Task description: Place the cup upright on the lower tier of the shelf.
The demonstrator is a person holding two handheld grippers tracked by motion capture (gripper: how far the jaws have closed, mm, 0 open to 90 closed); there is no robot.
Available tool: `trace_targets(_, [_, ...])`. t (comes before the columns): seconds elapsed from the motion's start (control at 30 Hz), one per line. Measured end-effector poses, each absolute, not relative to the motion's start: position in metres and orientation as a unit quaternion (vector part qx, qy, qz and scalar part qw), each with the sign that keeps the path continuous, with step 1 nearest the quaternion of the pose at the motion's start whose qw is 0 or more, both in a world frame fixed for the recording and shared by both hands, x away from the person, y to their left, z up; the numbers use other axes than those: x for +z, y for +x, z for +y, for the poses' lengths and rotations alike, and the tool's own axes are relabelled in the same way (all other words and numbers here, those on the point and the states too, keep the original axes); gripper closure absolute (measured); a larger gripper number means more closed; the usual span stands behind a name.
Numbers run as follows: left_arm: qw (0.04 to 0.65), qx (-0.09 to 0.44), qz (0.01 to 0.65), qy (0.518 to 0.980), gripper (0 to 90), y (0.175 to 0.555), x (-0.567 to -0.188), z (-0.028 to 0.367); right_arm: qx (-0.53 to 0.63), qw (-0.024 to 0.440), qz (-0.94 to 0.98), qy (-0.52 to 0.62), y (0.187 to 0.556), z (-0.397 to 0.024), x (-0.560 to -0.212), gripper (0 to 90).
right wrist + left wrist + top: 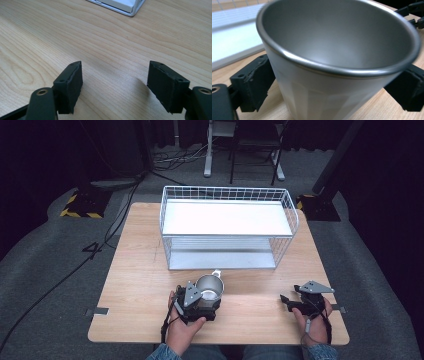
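High view first: a wooden counter point(150, 270) carries a white wire rack point(227, 227) with two flat white shelves, standing toward the far side. Near the front edge, the person's left hand point(182, 330) holds the left claw point(207, 300), and a metal cup point(210, 287) sits between its jaws, just in front of the rack's lower shelf. The cup stands mouth up, with a small handle on its far side.

Left gripper view puts the cup point(337, 57) close up, tilted in the picture, its grey inside bare. One black jaw presses against each side of the cup's pale wall, so the left claw point(332, 87) is closed around the cup. Wood shows beneath it, though I cannot tell whether the cup's base touches the counter.

Over at the front right of the counter, the right claw point(287, 301) is held low in the right hand point(315, 322), well apart from the cup. Right gripper view shows its jaws spread wide, bare wood grain point(100, 45) between them and a corner of the rack point(125, 6) beyond.
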State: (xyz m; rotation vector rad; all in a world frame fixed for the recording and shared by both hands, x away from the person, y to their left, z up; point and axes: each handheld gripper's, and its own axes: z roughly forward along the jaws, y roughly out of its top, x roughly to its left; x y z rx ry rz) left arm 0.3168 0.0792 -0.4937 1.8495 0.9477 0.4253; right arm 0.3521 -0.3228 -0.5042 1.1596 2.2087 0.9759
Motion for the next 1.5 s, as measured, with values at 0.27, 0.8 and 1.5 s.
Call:
trace_targets(0.27, [0.467, 0.173, 0.398, 0.77, 1.4, 0.323, -0.4994, 0.0737, 0.354, 0.231, 0.803, 0.42, 0.3517, -0.3226, -0.5041, 28.3])
trace_targets(0.8, [0.434, 0.156, 0.407, 0.788, 4.8, 0.3239, -0.5001, 0.0724, 0.353, 0.234, 0.803, 0.42, 0.3513, -0.322, -0.5042, 28.3])
trace_targets(1.5, [0.427, 0.185, 0.392, 0.793, 8.5, 0.3205, -0.4969, 0.0687, 0.353, 0.236, 0.803, 0.418, 0.3509, -0.3218, -0.5042, 28.3])
